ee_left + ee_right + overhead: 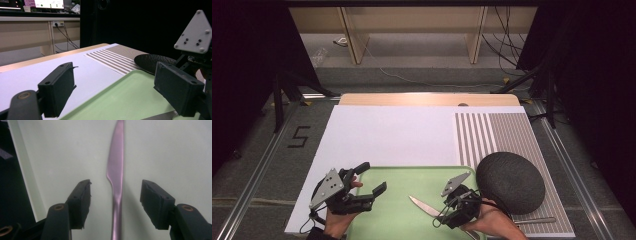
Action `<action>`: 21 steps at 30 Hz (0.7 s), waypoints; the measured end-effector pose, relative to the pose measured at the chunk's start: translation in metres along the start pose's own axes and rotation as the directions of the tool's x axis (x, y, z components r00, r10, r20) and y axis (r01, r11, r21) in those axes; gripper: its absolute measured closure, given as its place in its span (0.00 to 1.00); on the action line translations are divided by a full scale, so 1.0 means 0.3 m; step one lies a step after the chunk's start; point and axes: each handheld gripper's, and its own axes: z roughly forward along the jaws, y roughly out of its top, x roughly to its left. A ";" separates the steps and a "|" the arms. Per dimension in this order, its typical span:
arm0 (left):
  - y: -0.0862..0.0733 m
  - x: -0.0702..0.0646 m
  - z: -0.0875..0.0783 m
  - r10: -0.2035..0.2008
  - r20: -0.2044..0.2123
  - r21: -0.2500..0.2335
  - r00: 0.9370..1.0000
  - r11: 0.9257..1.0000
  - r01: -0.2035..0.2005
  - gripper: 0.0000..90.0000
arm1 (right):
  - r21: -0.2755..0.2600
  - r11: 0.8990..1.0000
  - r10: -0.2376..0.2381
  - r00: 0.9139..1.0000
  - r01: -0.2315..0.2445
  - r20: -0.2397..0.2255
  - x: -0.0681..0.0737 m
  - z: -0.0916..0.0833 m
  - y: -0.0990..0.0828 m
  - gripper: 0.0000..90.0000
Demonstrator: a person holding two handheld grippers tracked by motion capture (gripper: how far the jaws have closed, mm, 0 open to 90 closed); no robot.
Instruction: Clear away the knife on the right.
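Knife, slim plain metal, lies flat on the green tray between the right tongs' parted jaws, untouched.

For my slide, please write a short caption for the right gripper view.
Right gripper open, jaws either side of a knife lying on the green tray.

A: How is the left gripper?
B: The left hand holds it low, pointing to the right, with jaws wide apart and nothing between them.
A: And the right gripper?
B: The right hand aims it downward; its jaws stand apart, pressing nothing.
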 end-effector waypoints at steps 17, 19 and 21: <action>0.000 -0.001 0.001 0.000 0.000 0.000 1.000 1.000 0.000 0.18 | 0.008 0.991 -0.136 0.991 0.136 -0.002 0.040 0.064 -0.001 0.97; 0.000 0.000 0.002 0.001 0.000 0.002 1.000 1.000 -0.001 0.18 | 0.020 0.990 -0.141 0.990 0.141 -0.007 0.039 0.071 -0.002 0.99; 0.000 -0.001 0.002 0.001 0.000 0.001 1.000 1.000 -0.001 0.18 | 0.036 0.989 -0.143 0.990 0.143 -0.004 0.041 0.078 -0.003 1.00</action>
